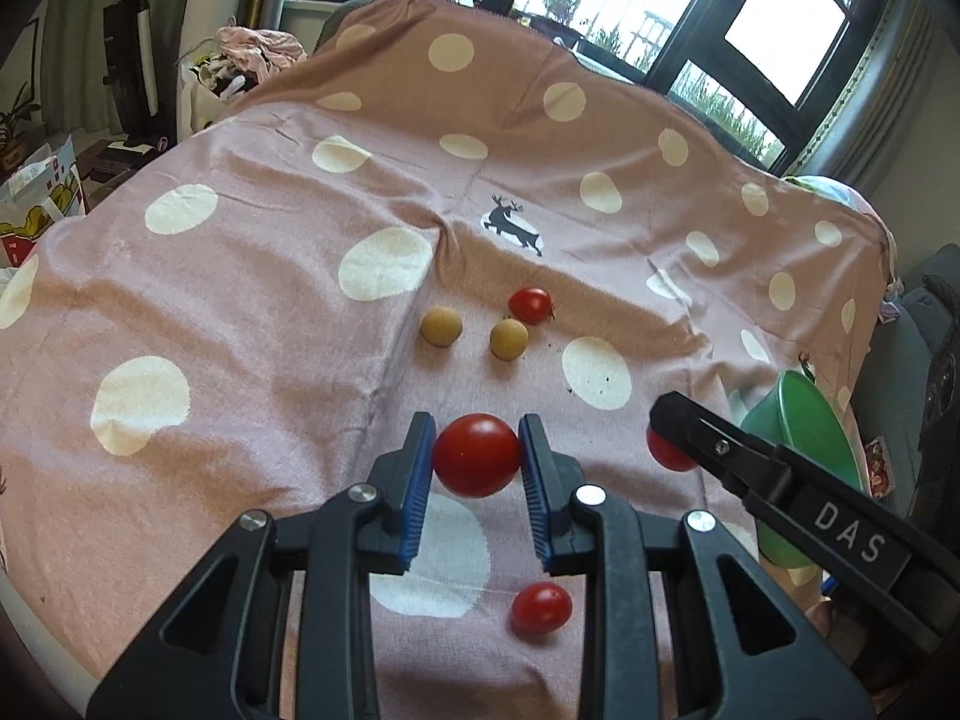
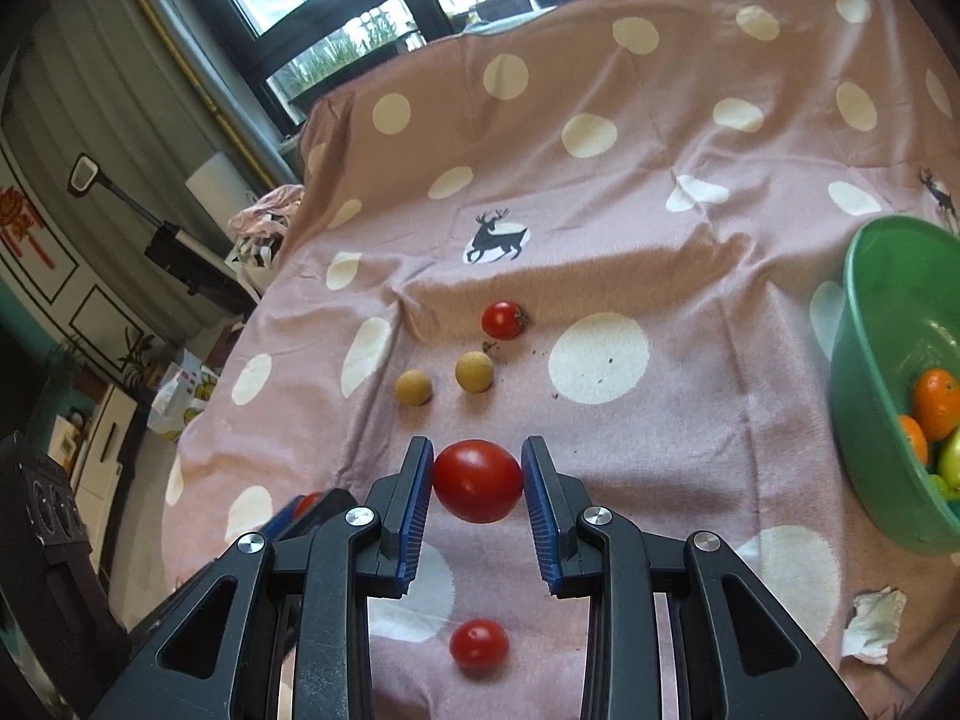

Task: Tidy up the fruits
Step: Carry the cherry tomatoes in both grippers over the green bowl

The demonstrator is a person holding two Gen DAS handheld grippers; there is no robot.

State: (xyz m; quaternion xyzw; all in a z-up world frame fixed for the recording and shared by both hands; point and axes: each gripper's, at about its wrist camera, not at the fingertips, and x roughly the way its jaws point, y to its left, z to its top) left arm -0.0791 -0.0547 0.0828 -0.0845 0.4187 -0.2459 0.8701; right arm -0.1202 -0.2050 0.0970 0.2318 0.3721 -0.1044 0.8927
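Note:
My left gripper (image 1: pixel 477 441) is shut on a red cherry tomato (image 1: pixel 477 462), held above the pink dotted cloth (image 1: pixel 252 312). My right gripper (image 2: pixel 477 471) is shut on another red tomato (image 2: pixel 477 483); in the left wrist view it reaches in from the right, its tomato (image 1: pixel 667 451) partly hidden. One loose tomato (image 1: pixel 540 607) (image 2: pixel 479 643) lies on the cloth below the grippers. Farther off lie a third loose tomato (image 1: pixel 530 305) (image 2: pixel 503 319) and two tan round fruits (image 1: pixel 441 327) (image 1: pixel 509 339) (image 2: pixel 413 387) (image 2: pixel 474 369).
A green bowl (image 2: pixel 864 372) (image 1: pixel 804 414) at the right holds oranges (image 2: pixel 936 402) and a green fruit. A crumpled white scrap (image 2: pixel 873 624) lies near the cloth's front right. Windows stand behind the table; bags and clutter sit off the left edge.

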